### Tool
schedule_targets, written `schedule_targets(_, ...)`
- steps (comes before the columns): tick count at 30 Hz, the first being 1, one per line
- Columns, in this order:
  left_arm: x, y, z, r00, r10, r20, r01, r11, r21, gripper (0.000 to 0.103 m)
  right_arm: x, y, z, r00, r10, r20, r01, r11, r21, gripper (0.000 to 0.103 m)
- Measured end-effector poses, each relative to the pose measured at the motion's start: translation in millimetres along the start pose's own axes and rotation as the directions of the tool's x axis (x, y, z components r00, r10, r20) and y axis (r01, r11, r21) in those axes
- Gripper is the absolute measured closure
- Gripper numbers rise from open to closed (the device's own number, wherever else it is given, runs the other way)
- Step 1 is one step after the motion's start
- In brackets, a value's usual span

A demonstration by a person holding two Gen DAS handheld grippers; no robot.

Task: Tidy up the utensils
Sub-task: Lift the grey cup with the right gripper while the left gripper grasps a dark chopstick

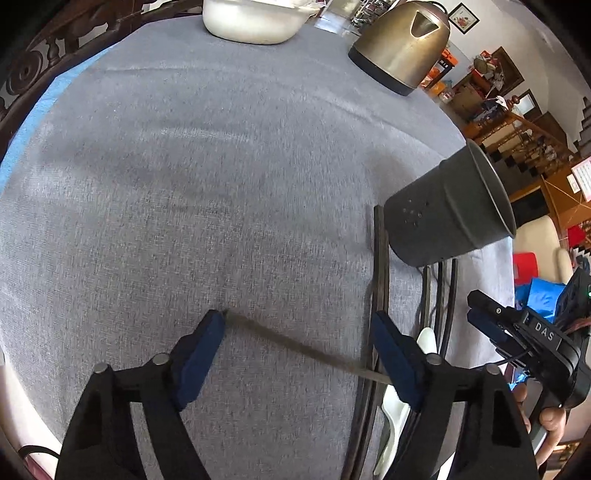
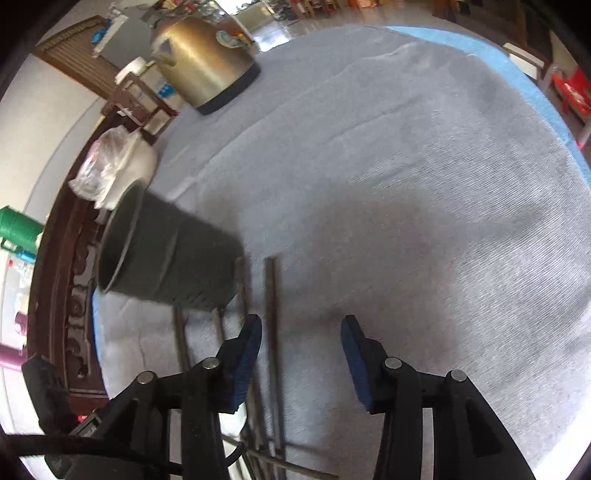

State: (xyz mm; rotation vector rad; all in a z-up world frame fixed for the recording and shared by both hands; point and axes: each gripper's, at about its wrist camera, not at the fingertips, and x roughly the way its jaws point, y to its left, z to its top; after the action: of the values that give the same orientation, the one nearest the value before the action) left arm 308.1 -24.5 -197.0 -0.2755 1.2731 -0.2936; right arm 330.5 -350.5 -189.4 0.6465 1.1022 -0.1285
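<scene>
A dark grey utensil holder [image 1: 448, 210] stands on the grey tablecloth [image 1: 221, 166]; in the right wrist view the holder [image 2: 166, 254] is at the left. Several dark chopsticks [image 1: 380, 288] lie beside and under its base, also in the right wrist view [image 2: 272, 332]. A white spoon [image 1: 397, 402] lies among them. My left gripper [image 1: 299, 345] is open, with one blurred chopstick [image 1: 295, 345] lying across between its fingers. My right gripper [image 2: 301, 350] is open and empty over the chopsticks; it also shows in the left wrist view [image 1: 484, 314].
A brass-coloured kettle [image 1: 402, 44] and a white pot [image 1: 255, 18] stand at the table's far side. A bag-covered white bowl [image 2: 118, 166] sits near the carved wooden table rim [image 2: 59, 295]. The kettle also shows in the right wrist view [image 2: 207, 59].
</scene>
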Motion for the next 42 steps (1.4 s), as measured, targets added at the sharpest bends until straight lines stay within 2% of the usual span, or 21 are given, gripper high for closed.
schedule_targets(2,2.8,-3.0,4.3,1.0,0.011,0.001,-0.011,1.0,-0.005,0.035,6.7,5.7,9.2,1.0,-0.011,0.001,0.011,1.0,-0.026,0.055)
schedule_targets(4,3.3,-4.8,11.4,1.0,0.005,-0.002,-0.005,1.0,-0.019,0.047,5.5,18.9,14.5,0.998,-0.045,0.041,0.048,0.996,-0.074,0.057)
schedule_targets(5,4.2,-5.0,13.8,1.0,0.011,-0.002,-0.011,1.0,-0.024,0.05,7.1,25.2,17.3,0.997,-0.052,0.052,0.057,0.993,-0.101,0.064)
schedule_targets(7,5.2,-4.0,20.3,1.0,-0.002,-0.012,0.001,0.999,-0.04,0.067,16.9,30.9,23.3,0.99,-0.13,0.06,0.137,0.982,-0.132,0.067)
schedule_targets(9,5.3,-1.8,26.4,1.0,-0.015,-0.02,0.014,0.998,-0.055,0.074,21.7,28.4,24.8,0.993,-0.108,0.051,0.113,0.988,-0.102,0.072)
schedule_targets(13,3.7,9.5,29.0,0.998,-0.055,-0.039,0.051,0.994,-0.099,0.074,21.9,36.2,20.5,0.99,-0.12,0.072,0.129,0.98,-0.15,0.078)
schedule_targets(14,3.3,12.4,29.6,0.996,-0.071,-0.05,0.064,0.991,-0.121,0.072,22.1,36.5,20.2,0.991,-0.118,0.068,0.127,0.98,-0.152,0.079)
schedule_targets(15,3.0,16.6,30.0,0.994,-0.088,-0.057,0.08,0.987,-0.14,0.066,21.2,35.1,20.4,0.992,-0.11,0.06,0.117,0.983,-0.144,0.079)
schedule_targets(16,2.9,19.1,29.8,0.992,-0.111,-0.06,0.1,0.982,-0.161,0.058,18.4,30.6,19.8,0.996,-0.074,0.045,0.079,0.989,-0.122,0.079)
schedule_targets(17,5.6,21.5,25.0,0.99,-0.128,-0.061,0.116,0.978,-0.175,0.055,14.9,27.5,18.3,0.998,-0.042,0.045,0.046,0.993,-0.112,0.079)
schedule_targets(21,10.2,9.1,25.2,0.994,-0.096,-0.06,0.085,0.982,-0.168,0.053,-2.5,10.0,15.1,0.997,0.062,0.048,-0.059,0.996,-0.062,0.078)
schedule_targets(24,20.6,-10.0,33.1,0.998,-0.039,-0.04,0.034,0.992,-0.121,0.057,-21.5,-2.2,13.9,0.987,0.144,0.072,-0.141,0.989,-0.039,0.078)
schedule_targets(27,26.6,-21.8,35.9,0.999,0.036,-0.009,-0.037,0.997,-0.068,0.08,-34.2,-8.6,12.8,0.989,0.124,0.077,-0.121,0.991,-0.05,0.078)
schedule_targets(30,32.4,-27.0,39.1,0.999,0.041,0.014,-0.04,0.997,-0.058,0.089,-29.7,-4.5,13.5,0.992,0.117,0.044,-0.114,0.991,-0.071,0.078)
schedule_targets(33,36.2,-26.1,42.5,0.999,0.033,0.009,-0.032,0.998,-0.058,0.097,-2.3,10.5,17.5,0.997,0.08,-0.01,-0.08,0.992,-0.101,0.078)
schedule_targets(36,34.3,-21.5,43.4,0.999,0.033,0.015,-0.032,0.998,-0.054,0.097,18.6,21.6,19.0,1.0,-0.005,-0.013,0.003,0.991,-0.137,0.078)
schedule_targets(39,34.6,-21.9,43.7,0.999,0.032,0.009,-0.032,0.999,-0.033,0.097,32.4,28.8,21.2,0.999,-0.023,-0.039,0.017,0.989,-0.148,0.077)
schedule_targets(42,37.9,-28.6,46.5,0.999,0.047,-0.001,-0.047,0.999,0.004,0.097,35.5,38.4,21.7,0.998,-0.063,-0.015,0.059,0.986,-0.156,0.078)
